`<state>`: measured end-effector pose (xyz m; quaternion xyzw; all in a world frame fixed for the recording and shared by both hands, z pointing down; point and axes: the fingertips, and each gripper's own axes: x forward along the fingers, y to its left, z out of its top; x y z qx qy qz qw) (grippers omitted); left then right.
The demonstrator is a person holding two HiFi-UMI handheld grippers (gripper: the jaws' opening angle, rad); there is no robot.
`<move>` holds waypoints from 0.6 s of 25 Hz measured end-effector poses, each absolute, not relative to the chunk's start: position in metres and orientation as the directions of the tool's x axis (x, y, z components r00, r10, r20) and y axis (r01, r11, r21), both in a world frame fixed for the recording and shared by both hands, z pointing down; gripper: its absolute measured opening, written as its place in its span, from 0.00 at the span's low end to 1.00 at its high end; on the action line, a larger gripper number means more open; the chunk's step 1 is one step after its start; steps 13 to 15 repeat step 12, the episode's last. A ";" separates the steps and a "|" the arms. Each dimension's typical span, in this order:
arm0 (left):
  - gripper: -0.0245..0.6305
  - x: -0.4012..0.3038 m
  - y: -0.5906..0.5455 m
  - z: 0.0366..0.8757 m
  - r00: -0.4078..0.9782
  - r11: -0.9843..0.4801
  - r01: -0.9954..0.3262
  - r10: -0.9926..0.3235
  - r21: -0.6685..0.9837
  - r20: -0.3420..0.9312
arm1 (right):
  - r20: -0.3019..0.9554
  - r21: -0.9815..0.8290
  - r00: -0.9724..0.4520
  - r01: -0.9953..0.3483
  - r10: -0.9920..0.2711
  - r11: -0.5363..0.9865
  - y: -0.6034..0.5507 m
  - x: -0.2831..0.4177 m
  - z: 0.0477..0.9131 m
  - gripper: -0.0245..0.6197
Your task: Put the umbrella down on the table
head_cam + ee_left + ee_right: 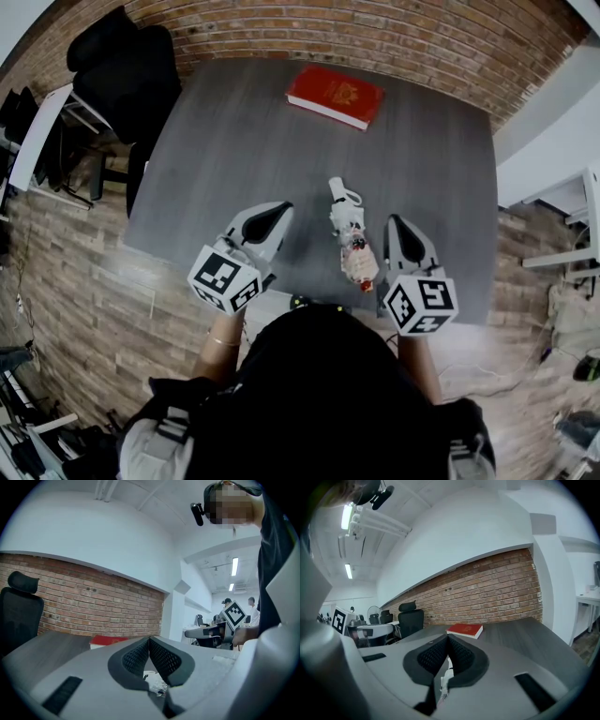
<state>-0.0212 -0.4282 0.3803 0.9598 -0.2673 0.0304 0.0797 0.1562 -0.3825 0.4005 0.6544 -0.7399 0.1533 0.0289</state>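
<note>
folded umbrella [352, 246] lying on worktop [225, 141] between grippers | left gripper [280, 210] jaws closed, empty | right gripper [395, 222] jaws closed, empty | red book [335, 95] at far edge

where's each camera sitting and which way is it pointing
Head view: on the person's head, looking down at the table, umbrella and book; left gripper, right gripper and a forearm show.
Left gripper view: on the left gripper, facing across the table to the brick wall; its shut jaws show.
Right gripper view: on the right gripper, facing the same wall; its shut jaws show.
Shared: all three show the book.
</note>
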 end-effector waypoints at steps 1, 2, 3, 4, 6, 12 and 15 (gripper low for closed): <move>0.04 -0.021 -0.428 0.381 0.855 -0.844 -0.519 -0.509 0.136 0.101 | 0.245 -0.190 -0.144 -0.977 -0.959 0.099 -0.383 0.156 0.401 0.03; 0.04 -0.021 -0.428 0.381 0.854 -0.844 -0.519 -0.510 0.135 0.100 | 0.246 -0.190 -0.147 -0.977 -0.958 0.101 -0.383 0.155 0.402 0.03; 0.04 -0.021 -0.428 0.381 0.854 -0.844 -0.520 -0.511 0.133 0.099 | 0.248 -0.190 -0.148 -0.976 -0.957 0.102 -0.383 0.155 0.402 0.03; 0.04 -0.022 -0.429 0.381 0.853 -0.843 -0.521 -0.512 0.133 0.098 | 0.249 -0.191 -0.150 -0.976 -0.957 0.103 -0.384 0.154 0.403 0.03; 0.04 -0.023 -0.429 0.380 0.852 -0.841 -0.524 -0.515 0.135 0.098 | 0.249 -0.193 -0.154 -0.975 -0.956 0.107 -0.385 0.153 0.402 0.03; 0.04 -0.025 -0.428 0.381 0.848 -0.834 -0.530 -0.521 0.151 0.097 | 0.254 -0.194 -0.152 -0.976 -0.955 0.103 -0.383 0.153 0.402 0.03; 0.04 -0.025 -0.428 0.381 0.848 -0.834 -0.530 -0.521 0.151 0.097 | 0.254 -0.194 -0.152 -0.976 -0.955 0.103 -0.383 0.153 0.402 0.03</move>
